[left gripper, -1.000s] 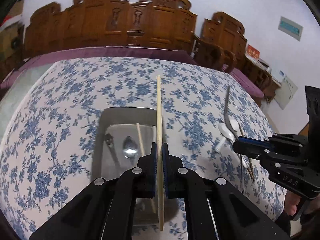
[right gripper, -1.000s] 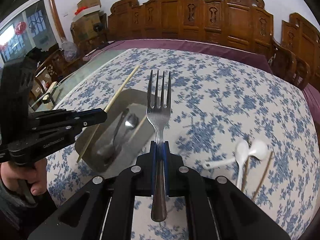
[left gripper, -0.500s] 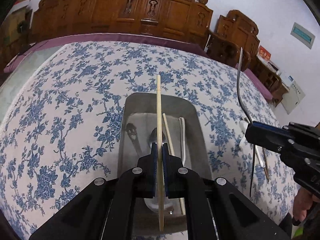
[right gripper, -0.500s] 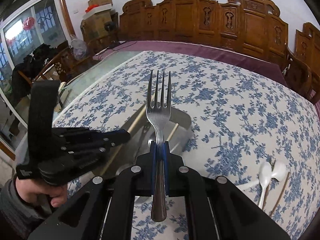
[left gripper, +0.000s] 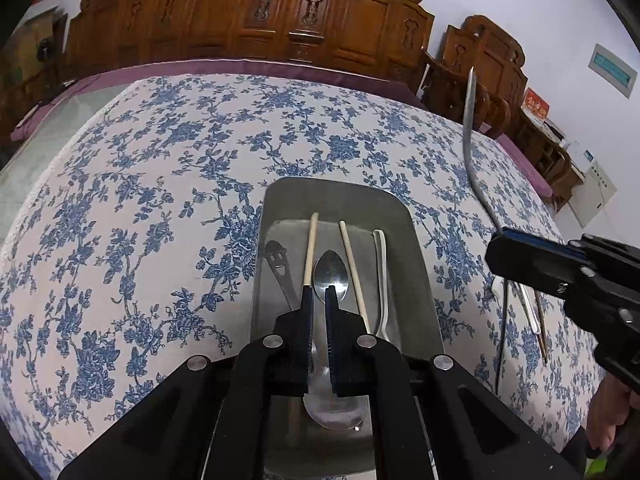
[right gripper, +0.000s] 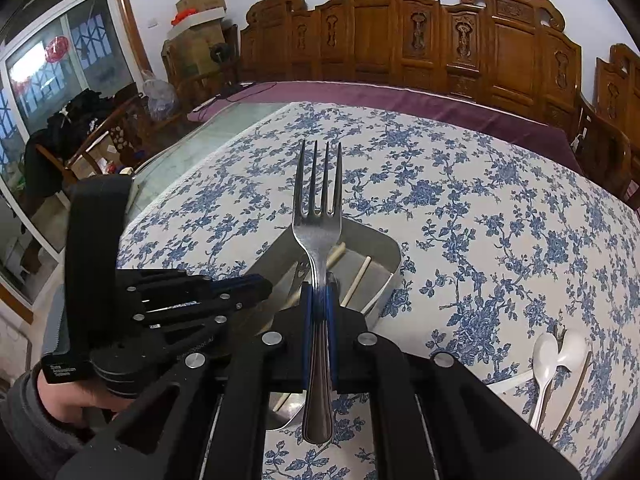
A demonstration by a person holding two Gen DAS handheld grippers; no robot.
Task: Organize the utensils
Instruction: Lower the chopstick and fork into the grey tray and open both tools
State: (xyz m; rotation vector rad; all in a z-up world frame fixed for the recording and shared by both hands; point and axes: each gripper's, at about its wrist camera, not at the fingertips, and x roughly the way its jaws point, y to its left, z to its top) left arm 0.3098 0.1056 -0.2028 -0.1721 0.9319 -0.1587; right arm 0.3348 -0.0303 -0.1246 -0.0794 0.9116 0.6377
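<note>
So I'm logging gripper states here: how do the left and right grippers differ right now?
The left gripper has its jaws parted and holds nothing; the right gripper is clamped on the fork. The left hangs low over the metal tray, above the spoon and chopsticks; the right holds the fork in the air at the tray's near edge. Both are black with blue pads.

In metal tray: two pale chopsticks, two steel spoons, one white spoon. Right of tray: two white spoons, two dark chopsticks. One fork.
</note>
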